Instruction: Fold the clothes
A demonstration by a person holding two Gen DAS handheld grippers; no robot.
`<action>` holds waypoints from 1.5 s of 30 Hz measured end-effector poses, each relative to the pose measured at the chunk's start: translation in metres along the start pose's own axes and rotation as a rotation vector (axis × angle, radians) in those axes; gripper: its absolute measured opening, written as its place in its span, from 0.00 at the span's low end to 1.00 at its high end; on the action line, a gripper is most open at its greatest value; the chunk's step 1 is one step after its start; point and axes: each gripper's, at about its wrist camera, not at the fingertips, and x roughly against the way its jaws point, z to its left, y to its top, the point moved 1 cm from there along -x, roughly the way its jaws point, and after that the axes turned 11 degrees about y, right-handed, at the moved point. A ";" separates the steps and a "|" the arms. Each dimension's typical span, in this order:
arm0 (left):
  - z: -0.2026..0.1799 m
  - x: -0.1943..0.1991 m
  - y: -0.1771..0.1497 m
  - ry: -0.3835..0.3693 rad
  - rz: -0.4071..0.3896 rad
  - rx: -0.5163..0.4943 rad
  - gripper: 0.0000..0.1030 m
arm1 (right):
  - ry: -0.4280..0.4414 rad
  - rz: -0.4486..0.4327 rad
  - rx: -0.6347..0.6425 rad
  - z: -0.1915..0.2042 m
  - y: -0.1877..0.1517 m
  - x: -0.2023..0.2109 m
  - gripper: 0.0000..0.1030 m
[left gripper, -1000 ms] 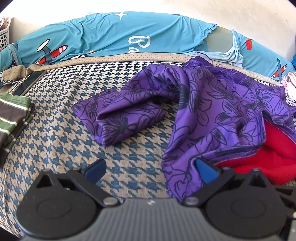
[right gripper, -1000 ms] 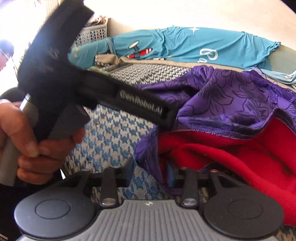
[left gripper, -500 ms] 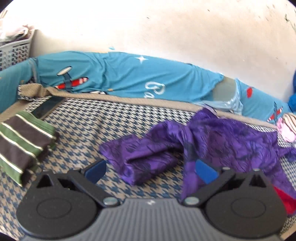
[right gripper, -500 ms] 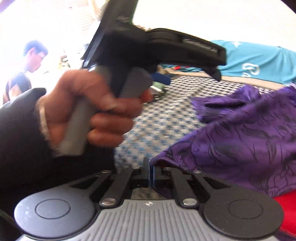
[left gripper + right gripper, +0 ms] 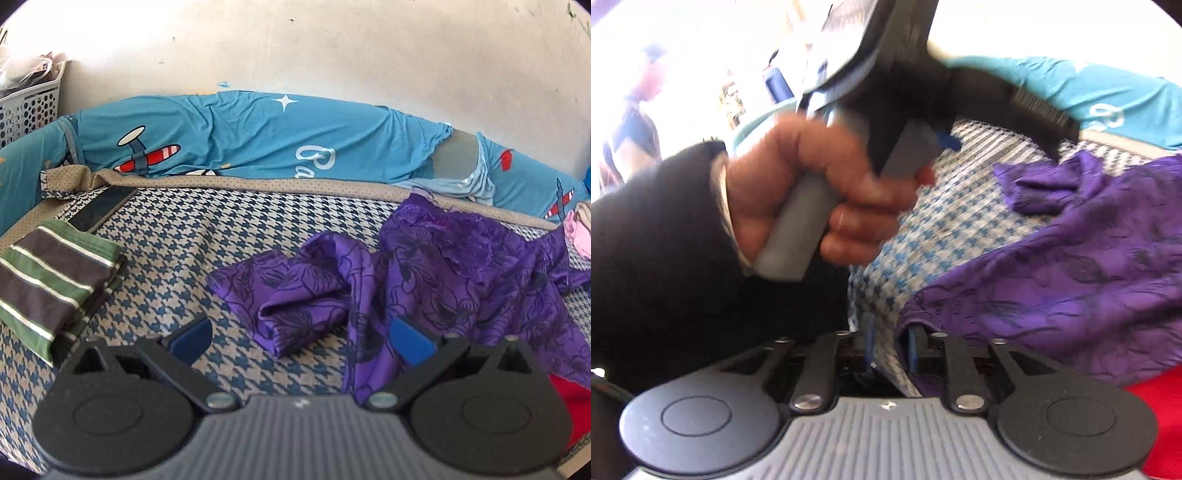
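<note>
A crumpled purple floral garment [image 5: 454, 273] lies on the houndstooth bed cover [image 5: 207, 258], partly over a red garment [image 5: 569, 402]. My left gripper [image 5: 300, 342] hovers over the cover, open and holding nothing; the purple cloth lies just beyond its right pad. In the right wrist view the purple garment [image 5: 1071, 280] fills the right side. My right gripper [image 5: 889, 347] is open by a narrow gap, and the purple hem rests against its right finger [image 5: 913, 347]. A hand [image 5: 820, 199] in a dark sleeve holds the left gripper's handle above the bed.
A folded green, brown and white striped garment [image 5: 55, 280] lies at the left, with a dark phone [image 5: 101, 208] behind it. Blue aeroplane-print bedding [image 5: 258, 136] lines the wall. A white basket [image 5: 29, 107] stands far left. Another person [image 5: 639, 110] stands blurred in the background.
My right gripper, shut on the purple hem half a second ago, now has its fingers slightly apart. My left gripper has lifted and drawn back, still open.
</note>
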 end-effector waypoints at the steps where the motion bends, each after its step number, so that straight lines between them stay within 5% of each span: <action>1: -0.002 0.000 -0.001 0.000 0.003 -0.009 1.00 | -0.014 -0.014 -0.007 -0.003 -0.001 0.009 0.23; 12: -0.056 -0.003 -0.018 -0.093 0.034 -0.150 1.00 | -0.366 -0.097 -0.202 -0.070 -0.020 0.092 0.25; 23: -0.071 -0.014 -0.027 -0.158 0.066 -0.196 1.00 | -0.704 0.007 -0.298 -0.126 -0.042 0.195 0.34; 37: -0.070 -0.024 -0.028 -0.175 0.098 -0.175 1.00 | -0.791 0.229 -0.249 -0.164 -0.063 0.189 0.44; 40: -0.069 -0.027 -0.029 -0.168 0.107 -0.172 1.00 | -0.809 0.241 -0.262 -0.170 -0.065 0.182 0.39; 42: -0.069 -0.029 -0.030 -0.163 0.114 -0.170 1.00 | -0.816 0.224 -0.293 -0.173 -0.066 0.181 0.07; 45: -0.068 -0.031 -0.030 -0.155 0.124 -0.166 1.00 | -0.859 0.073 -0.446 -0.177 -0.067 0.203 0.02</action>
